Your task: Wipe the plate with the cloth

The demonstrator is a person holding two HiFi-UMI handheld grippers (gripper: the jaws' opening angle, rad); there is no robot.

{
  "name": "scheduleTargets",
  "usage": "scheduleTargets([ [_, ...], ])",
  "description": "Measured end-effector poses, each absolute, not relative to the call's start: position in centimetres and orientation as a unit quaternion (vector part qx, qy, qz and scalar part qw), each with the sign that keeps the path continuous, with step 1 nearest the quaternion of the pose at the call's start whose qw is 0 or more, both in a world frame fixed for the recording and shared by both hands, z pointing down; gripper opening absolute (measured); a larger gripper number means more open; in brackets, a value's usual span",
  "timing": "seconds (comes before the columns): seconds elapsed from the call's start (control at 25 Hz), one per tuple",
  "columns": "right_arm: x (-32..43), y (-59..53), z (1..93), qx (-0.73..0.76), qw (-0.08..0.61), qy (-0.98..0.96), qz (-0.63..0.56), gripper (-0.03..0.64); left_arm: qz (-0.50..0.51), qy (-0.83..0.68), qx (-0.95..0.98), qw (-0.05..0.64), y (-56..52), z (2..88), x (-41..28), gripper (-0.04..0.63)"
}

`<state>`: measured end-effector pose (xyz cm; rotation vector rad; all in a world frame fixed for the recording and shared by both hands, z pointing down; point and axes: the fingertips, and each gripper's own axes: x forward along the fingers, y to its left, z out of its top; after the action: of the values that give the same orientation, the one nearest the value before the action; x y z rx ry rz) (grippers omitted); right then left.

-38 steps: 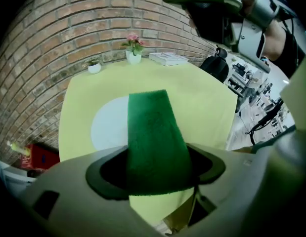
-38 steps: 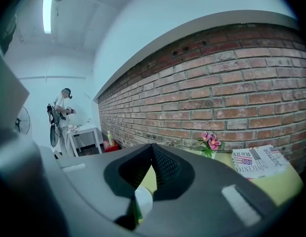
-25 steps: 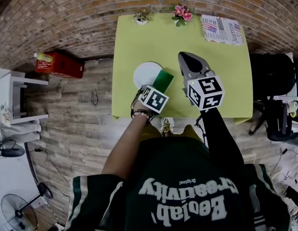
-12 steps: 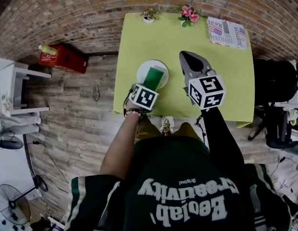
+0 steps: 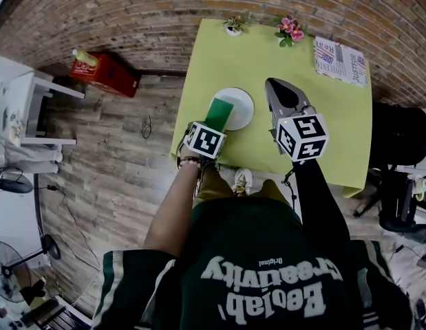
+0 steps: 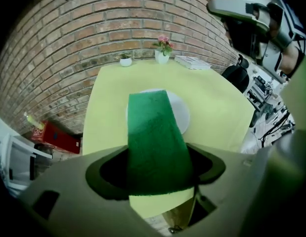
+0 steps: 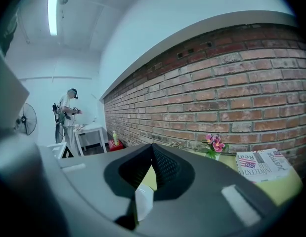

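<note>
A white plate (image 5: 239, 106) sits near the front left of the yellow-green table (image 5: 316, 102). My left gripper (image 5: 211, 129) is shut on a green cloth (image 5: 219, 113) that reaches forward over the plate's left part. In the left gripper view the cloth (image 6: 153, 137) hangs out from between the jaws and covers most of the plate (image 6: 181, 115); whether it touches the plate I cannot tell. My right gripper (image 5: 272, 84) is held above the table to the right of the plate, shut and empty. Its jaws meet at a point (image 7: 152, 148) and aim at the brick wall.
At the table's far edge stand a small potted plant (image 5: 233, 25) and pink flowers (image 5: 290, 29), with a newspaper (image 5: 340, 60) at the far right. A red box (image 5: 106, 74) and a white side table (image 5: 27, 108) are on the floor left; a black chair (image 5: 398, 136) is right.
The left gripper has carried the cloth leftward, from the plate's right edge to over its left part. The right gripper has kept its place.
</note>
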<state>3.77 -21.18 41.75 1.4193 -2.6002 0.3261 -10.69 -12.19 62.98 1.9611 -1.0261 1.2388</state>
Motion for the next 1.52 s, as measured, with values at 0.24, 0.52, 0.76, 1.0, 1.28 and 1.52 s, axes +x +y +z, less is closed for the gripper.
scheduleTargets([
  [0.24, 3.7, -21.1, 40.9, 0.475, 0.069, -0.871, 0.105, 0.014, 0.408, -0.428, 0.765, 0.256, -14.5, 59.3, -10.4, 0.348],
  [0.52, 4.2, -21.0, 40.3, 0.48, 0.07, -0.869, 0.096, 0.014, 0.306, -0.495, 0.799, 0.153, -18.6, 49.4, -10.3, 0.348],
  [0.76, 4.2, -20.8, 39.8, 0.48, 0.07, -0.87, 0.085, 0.014, 0.231, -0.537, 0.809, 0.062, -19.9, 41.5, -10.4, 0.348],
  [1.0, 4.6, -20.4, 39.3, 0.483, 0.069, -0.87, 0.072, 0.012, 0.152, -0.564, 0.812, -0.009, -19.8, 35.3, -10.7, 0.348],
  [1.28, 4.9, -20.3, 37.1, 0.504, 0.074, -0.861, 0.005, 0.012, 0.129, -0.567, 0.812, -0.047, -19.3, 32.9, -11.1, 0.35],
  [1.52, 4.8, -20.3, 36.9, 0.502, 0.072, -0.862, 0.005, 0.012, 0.127, -0.566, 0.814, -0.039, -19.1, 33.0, -11.1, 0.35],
])
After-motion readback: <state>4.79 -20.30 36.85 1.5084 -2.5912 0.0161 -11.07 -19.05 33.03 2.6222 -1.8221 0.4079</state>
